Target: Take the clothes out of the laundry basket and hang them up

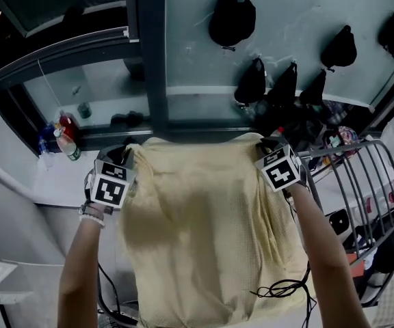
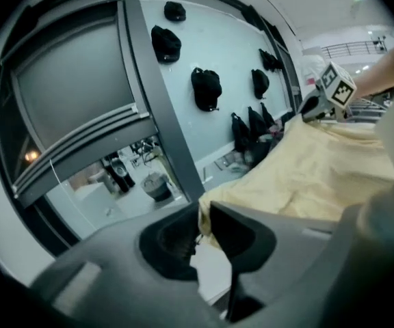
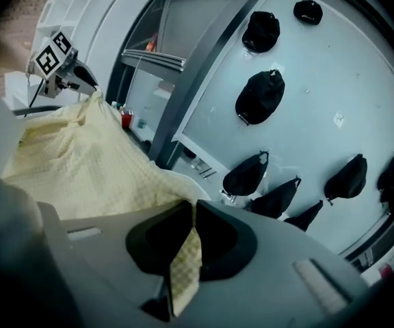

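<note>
A pale yellow garment [image 1: 204, 231] hangs spread out between my two grippers, in front of the person's body. My left gripper [image 1: 125, 157] is shut on its upper left corner, and a fold of yellow cloth [image 2: 214, 200] is pinched between the jaws. My right gripper [image 1: 269, 147] is shut on the upper right corner; a strip of checked yellow fabric [image 3: 187, 258] runs down between its jaws. Each gripper view shows the other gripper's marker cube across the stretched cloth. No laundry basket is in view.
A grey metal wire rack [image 1: 368, 183] stands at the right. Ahead is a pale wall with several black caps [image 1: 232, 16] on hooks and a dark upright post [image 1: 152, 53]. Bottles [image 1: 63, 139] sit on a ledge at the left. Black cables [image 1: 286, 289] hang below the right arm.
</note>
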A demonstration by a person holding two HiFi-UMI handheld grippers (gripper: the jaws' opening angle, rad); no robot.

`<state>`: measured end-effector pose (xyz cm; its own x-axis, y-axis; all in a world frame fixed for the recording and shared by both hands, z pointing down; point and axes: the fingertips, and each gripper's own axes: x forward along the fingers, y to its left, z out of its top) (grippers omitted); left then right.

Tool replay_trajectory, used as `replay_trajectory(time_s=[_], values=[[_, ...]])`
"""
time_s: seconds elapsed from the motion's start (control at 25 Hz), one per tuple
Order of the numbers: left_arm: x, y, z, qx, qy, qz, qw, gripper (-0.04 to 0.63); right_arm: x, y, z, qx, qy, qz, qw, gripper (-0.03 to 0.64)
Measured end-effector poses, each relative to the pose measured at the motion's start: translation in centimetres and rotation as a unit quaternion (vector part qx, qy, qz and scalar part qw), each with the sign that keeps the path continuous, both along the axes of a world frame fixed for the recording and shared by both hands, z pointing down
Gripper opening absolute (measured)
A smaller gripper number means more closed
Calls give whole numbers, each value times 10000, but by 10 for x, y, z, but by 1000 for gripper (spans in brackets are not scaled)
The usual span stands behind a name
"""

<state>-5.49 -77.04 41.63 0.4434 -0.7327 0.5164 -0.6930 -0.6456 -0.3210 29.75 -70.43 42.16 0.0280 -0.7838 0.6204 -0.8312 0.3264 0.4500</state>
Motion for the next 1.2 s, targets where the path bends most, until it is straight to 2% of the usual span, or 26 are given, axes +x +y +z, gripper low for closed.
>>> replay_trajectory(time_s=[0.04,0.12,0.24,0.32,0.52,0.64,0.72,0.84,1.0,1.2], values=[[2,2,9,-162,17,59,9998,56,-1,1,6,-70,-69,-33,9999,23],[3,11,25,-446,18,166,9989,135,-4,4,13,-177,-207,-82,9996,28],[1,24,35,-667,80,202,9975,183,-10,11,16,-238,-482,-128,9985,133],[-1,32,30,-648,193,175,9976,196,-11,17,12,-164,-639,-100,9978,171],[-3,62,-1,-259,409,177,9987,196,-16,43,-19,269,-1284,127,9913,184],[-5,87,-31,88,376,245,9990,190,-29,66,-49,628,-1624,33,9847,184],[-5,107,-52,267,522,273,9979,187,-40,86,-69,829,-1816,-71,9798,184],[-6,148,-79,440,799,295,9954,173,-61,125,-94,1089,-1998,-271,9734,183],[-17,208,-116,741,886,254,9930,164,-89,183,-126,1430,-2330,-468,9608,183],[-38,295,-153,930,1195,101,9884,158,-129,268,-153,1652,-2438,-874,9516,183]])
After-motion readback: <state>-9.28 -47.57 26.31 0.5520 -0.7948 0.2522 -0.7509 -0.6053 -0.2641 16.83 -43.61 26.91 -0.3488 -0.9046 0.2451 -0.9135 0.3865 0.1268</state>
